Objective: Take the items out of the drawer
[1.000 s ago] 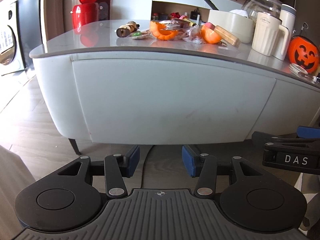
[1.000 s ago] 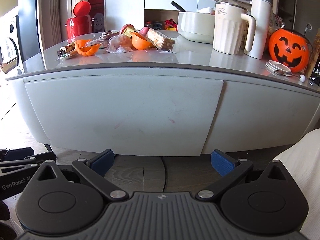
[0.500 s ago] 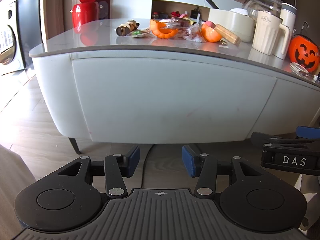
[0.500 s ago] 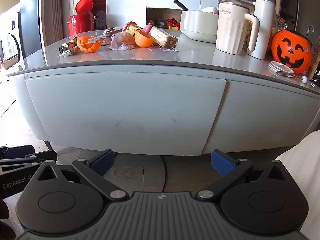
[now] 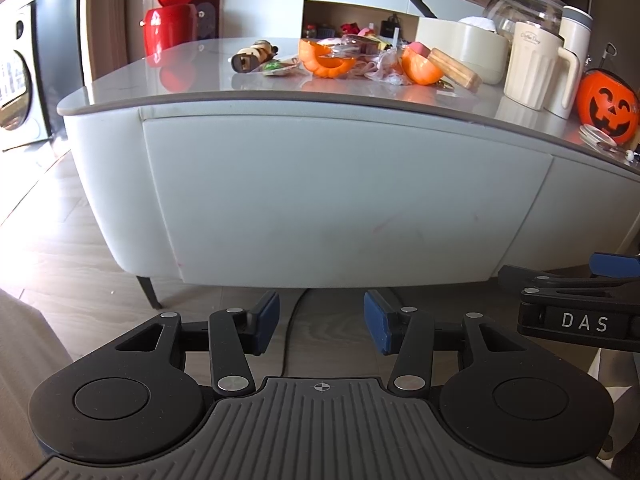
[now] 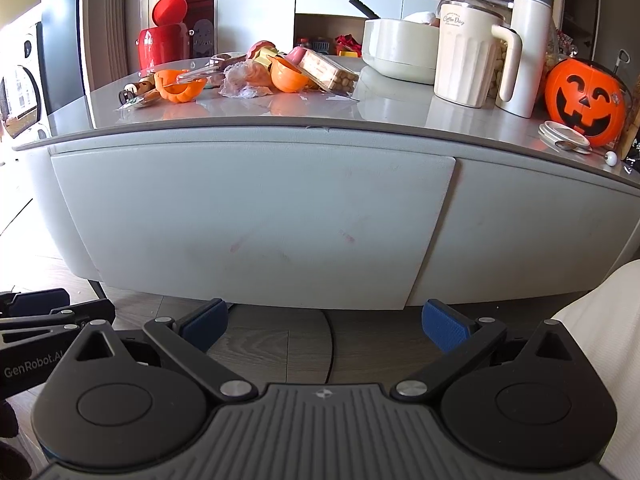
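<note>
Worktop point(image 6: 280, 114) of glossy grey stone caps a pale, rounded cabinet standing on a wood-plank floor point(image 5: 60, 264). Clutter sits toward its far edge: two orange pumpkin halves point(image 6: 178, 87), crumpled clear wrappers point(image 6: 242, 80) and a clear box of biscuits point(image 6: 328, 70). A red canister point(image 6: 164, 40) stands at the far left corner. Along the right side are a wide white bowl point(image 6: 400, 50), a cream ribbed mug point(image 6: 464, 56), a tall white flask point(image 6: 528, 44) and, nearest the right edge, a jack-o'-lantern bucket point(image 6: 584, 100) with small round lids point(image 6: 564, 134) in front of it. A washing machine point(image 5: 16, 76) shows at the room's left, with open shelving behind the cabinet.

The left gripper point(image 5: 320, 322) hangs low before the cabinet with its blue pads parted by a moderate gap; nothing lies between them but floor and a dark cable point(image 5: 292, 328). The right gripper point(image 6: 324, 322) has its pads spread much wider, likewise empty, over the same floor.

The drawer front point(image 6: 256, 224), a large flat panel without a visible handle, is closed and fills the cabinet's face just under the worktop's near edge. It lies ahead of and above both pairs of fingers, clear of them, its lower edge just beyond the pad tips in each wrist view. From the left wrist view the right gripper's side shows at the right, marked DAS.
</note>
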`<state>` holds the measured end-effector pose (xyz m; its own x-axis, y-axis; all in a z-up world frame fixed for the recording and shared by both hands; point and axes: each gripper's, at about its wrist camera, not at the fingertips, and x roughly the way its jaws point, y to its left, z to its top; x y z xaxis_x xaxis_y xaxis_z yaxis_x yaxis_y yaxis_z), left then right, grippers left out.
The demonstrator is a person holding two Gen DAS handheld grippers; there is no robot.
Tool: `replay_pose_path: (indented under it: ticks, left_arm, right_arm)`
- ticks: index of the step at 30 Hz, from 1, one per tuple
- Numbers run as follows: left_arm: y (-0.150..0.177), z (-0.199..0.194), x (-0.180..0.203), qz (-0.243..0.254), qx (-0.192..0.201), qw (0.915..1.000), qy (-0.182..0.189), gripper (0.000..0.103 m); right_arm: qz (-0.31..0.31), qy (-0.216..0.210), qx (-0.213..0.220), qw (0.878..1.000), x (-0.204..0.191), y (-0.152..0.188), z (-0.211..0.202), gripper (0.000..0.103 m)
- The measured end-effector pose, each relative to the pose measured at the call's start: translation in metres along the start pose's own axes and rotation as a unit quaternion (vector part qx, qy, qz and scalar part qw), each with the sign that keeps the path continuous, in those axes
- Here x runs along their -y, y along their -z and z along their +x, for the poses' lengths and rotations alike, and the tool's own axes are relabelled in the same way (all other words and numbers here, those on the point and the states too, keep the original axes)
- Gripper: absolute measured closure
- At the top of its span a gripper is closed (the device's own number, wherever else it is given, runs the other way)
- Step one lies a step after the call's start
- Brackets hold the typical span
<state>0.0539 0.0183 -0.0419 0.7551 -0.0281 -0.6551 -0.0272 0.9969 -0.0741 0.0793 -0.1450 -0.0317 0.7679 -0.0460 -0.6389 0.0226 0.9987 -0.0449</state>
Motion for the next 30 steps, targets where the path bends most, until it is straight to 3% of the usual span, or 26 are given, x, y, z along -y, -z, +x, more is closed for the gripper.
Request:
replay_pose_path:
  ticks: [30]
  left_arm:
    - [-0.001, 0.002, 0.004, 0.009, 0.002, 0.9999, 0.005, 0.052]
  right_arm:
    - [-0.013, -0.003, -0.021, 1.0, -0.01, 0.004, 0.01, 0.0]
